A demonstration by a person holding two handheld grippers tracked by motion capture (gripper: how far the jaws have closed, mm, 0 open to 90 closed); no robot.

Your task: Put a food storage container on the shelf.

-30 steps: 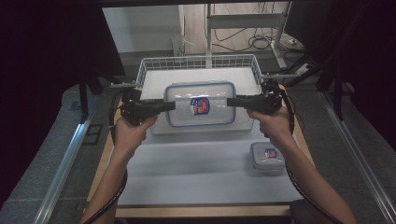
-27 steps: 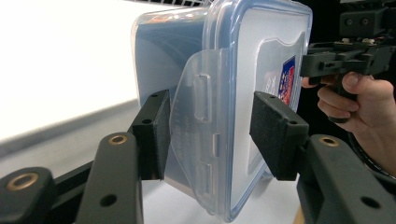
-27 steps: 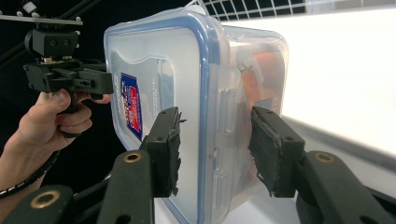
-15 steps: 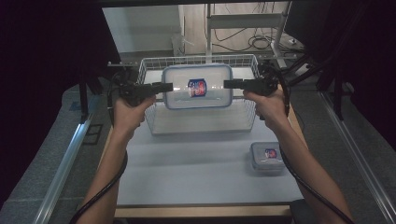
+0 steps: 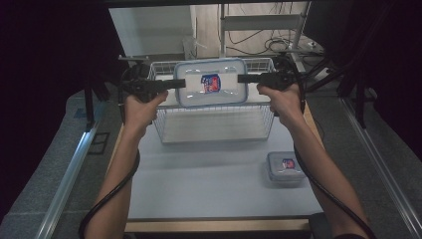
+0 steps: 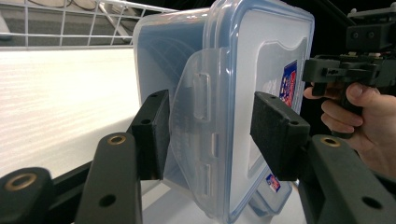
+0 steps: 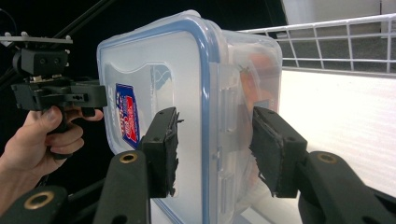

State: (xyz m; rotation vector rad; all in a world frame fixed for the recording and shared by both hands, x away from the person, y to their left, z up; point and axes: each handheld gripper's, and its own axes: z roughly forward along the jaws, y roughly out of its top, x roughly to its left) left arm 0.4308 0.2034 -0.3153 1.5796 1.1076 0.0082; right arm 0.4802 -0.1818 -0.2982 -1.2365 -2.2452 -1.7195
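A white wire basket [image 5: 214, 124] stands at the far end of the table [image 5: 209, 184], directly beneath the large container [image 5: 211, 83]; a small lidded container [image 5: 284, 168] sits well apart at the near right; the large container hangs level above the basket, lid up, long axis left to right; a red-and-blue label, unreadable, marks its lid; the left gripper [image 5: 171, 84] and right gripper [image 5: 249, 78] each have their fingers clamped on an end.

Both arms outstretched, left tool [image 5: 180, 83] and right tool [image 5: 243, 78] clamped inward
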